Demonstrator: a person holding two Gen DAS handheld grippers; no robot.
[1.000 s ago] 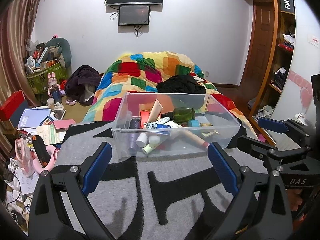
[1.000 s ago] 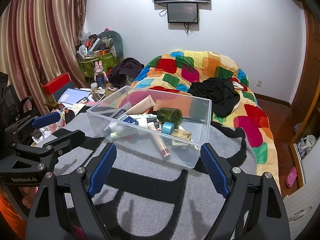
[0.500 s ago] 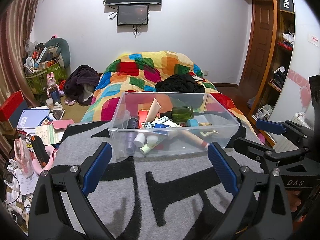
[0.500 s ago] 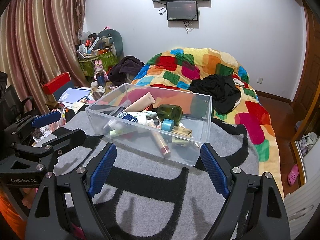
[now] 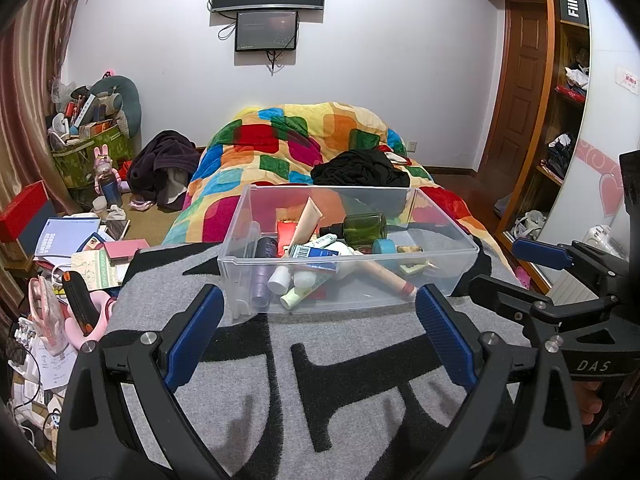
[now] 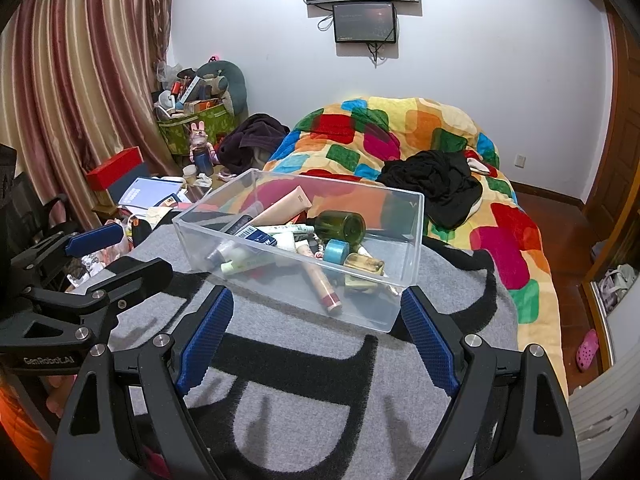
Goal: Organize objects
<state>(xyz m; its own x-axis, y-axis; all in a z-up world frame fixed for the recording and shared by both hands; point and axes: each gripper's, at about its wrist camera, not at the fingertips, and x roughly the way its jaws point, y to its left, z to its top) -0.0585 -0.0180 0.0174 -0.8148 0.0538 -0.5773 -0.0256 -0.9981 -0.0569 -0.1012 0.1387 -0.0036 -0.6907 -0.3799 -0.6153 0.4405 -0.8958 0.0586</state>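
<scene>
A clear plastic bin (image 5: 448, 276) is set on a grey blanket with thick black markings (image 5: 352, 392), at the foot of a bed covered by a multicoloured quilt (image 5: 288, 148). The bin is rectangular, with see-through walls and an open top, and its contents are heaped loosely. A dark green glass bottle (image 5: 362, 226) is laid on its side near the middle, with a roll of blue tape (image 5: 385, 247) just beside it. A beige tube (image 5: 306, 222) is leaned up against the pile, and a long pink tube with a red cap (image 6: 322, 286) is stretched toward the near wall. White and purple bottles are gathered at the left end in the left wrist view. A black garment (image 6: 436, 184) is bunched on the quilt behind the bin.

The left tool (image 5: 318, 322) is held short of the bin, its blue-padded fingers spread wide with nothing between them. The right tool (image 6: 316, 326) is likewise spread wide and carries nothing, its tips level with the bin's near wall; contact cannot be told.
</scene>
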